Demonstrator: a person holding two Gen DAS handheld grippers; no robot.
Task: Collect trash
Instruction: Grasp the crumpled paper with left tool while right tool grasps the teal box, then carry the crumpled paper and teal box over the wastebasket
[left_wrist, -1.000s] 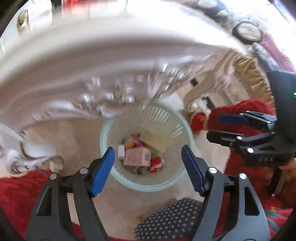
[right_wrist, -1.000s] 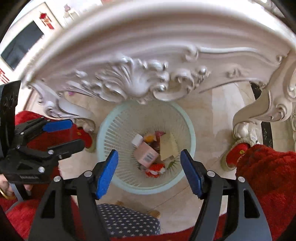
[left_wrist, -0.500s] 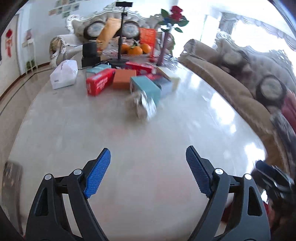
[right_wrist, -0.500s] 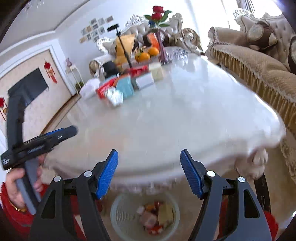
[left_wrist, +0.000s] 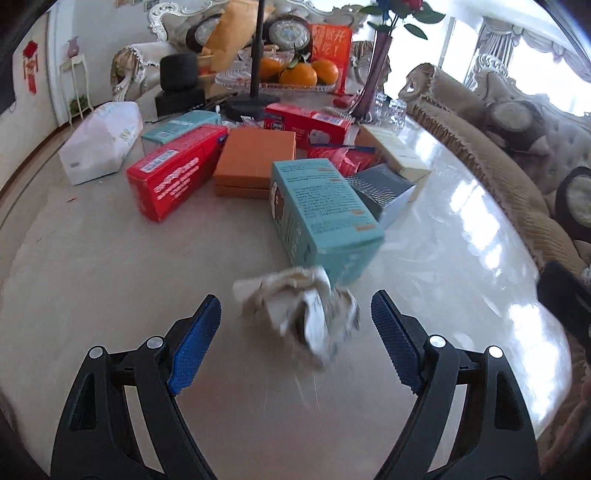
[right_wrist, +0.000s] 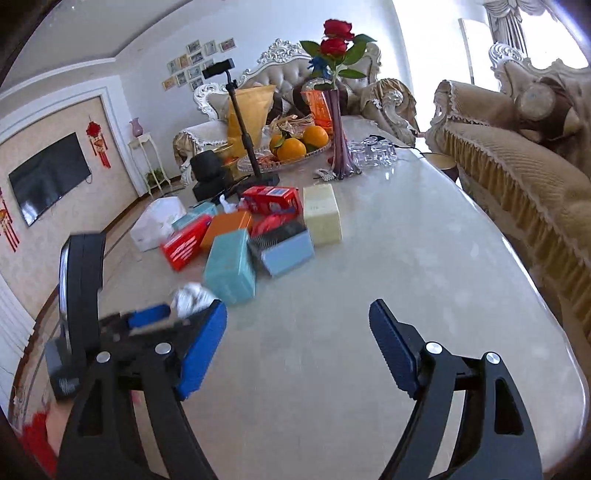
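Reach step: left gripper (left_wrist: 295, 325) jaws wide, empty, straddling crumpled wrapper (left_wrist: 299, 310) just before teal box (left_wrist: 321, 206) on worktop (left_wrist: 110, 266). Right gripper (right_wrist: 297, 332) jaws opening, empty. Next: close on wrapper.

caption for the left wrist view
Open left gripper approaches crumpled paper beside a teal box on the marble table.

Bare table (right_wrist: 424, 266) runs open from 12 to 3 o'clock of the right gripper (right_wrist: 297, 345), while the teal box (left_wrist: 321, 206) crowds the crumpled wrapper (left_wrist: 299, 314) at 1 o'clock and cartons block 11.
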